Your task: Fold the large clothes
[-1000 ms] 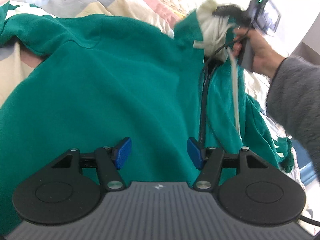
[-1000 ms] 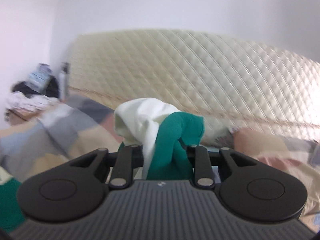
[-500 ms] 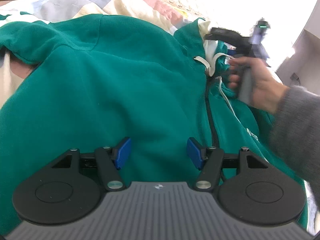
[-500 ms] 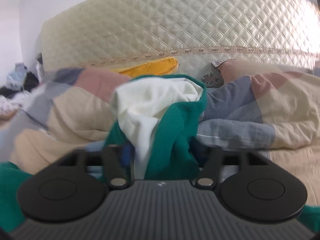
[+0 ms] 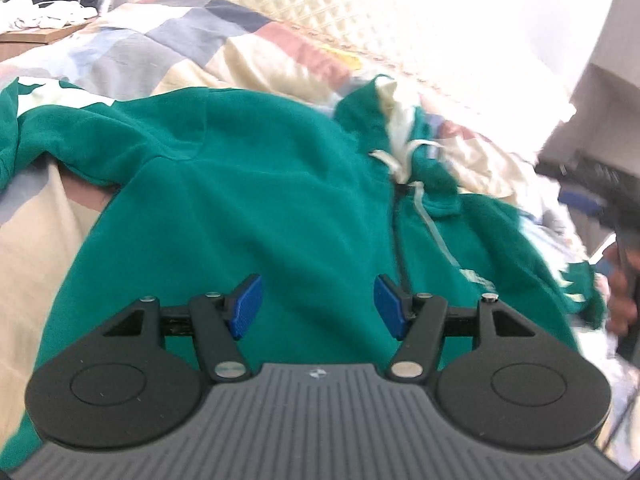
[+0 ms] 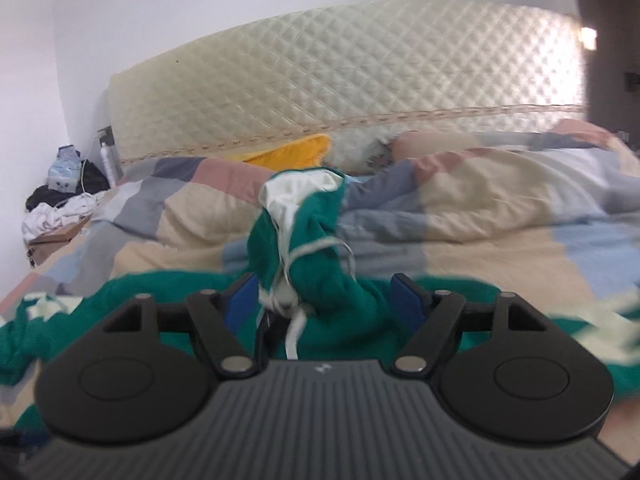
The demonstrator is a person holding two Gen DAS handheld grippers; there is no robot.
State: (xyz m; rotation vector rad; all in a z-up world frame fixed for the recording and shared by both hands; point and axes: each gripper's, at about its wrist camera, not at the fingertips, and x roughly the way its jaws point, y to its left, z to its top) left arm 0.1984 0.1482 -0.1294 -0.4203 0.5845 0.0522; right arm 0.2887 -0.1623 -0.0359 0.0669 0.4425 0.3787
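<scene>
A green zip hoodie (image 5: 240, 200) lies spread front-up on the bed, with its white-lined hood (image 5: 384, 120) at the far end and a white drawstring (image 5: 432, 224) trailing down the chest. My left gripper (image 5: 316, 312) hovers open over the chest beside the zipper, with only flat fabric beneath it. In the right wrist view the hood (image 6: 304, 216) stands bunched in front of my right gripper (image 6: 324, 304). Its blue pads (image 6: 404, 300) stand wide and do not press on the cloth. The right gripper body (image 5: 592, 196) and a hand (image 5: 620, 296) appear blurred at the right edge.
A patchwork quilt (image 5: 180, 52) covers the bed under the hoodie. A quilted cream headboard (image 6: 360, 80) rises behind it, with a yellow pillow (image 6: 292, 152) at its base. Clothes and bottles are piled on a bedside stand (image 6: 56, 208) at the far left.
The right gripper went from shut on the raised hood to open, and drew back to the right. The hood dropped onto the bed. The left gripper rose a little.
</scene>
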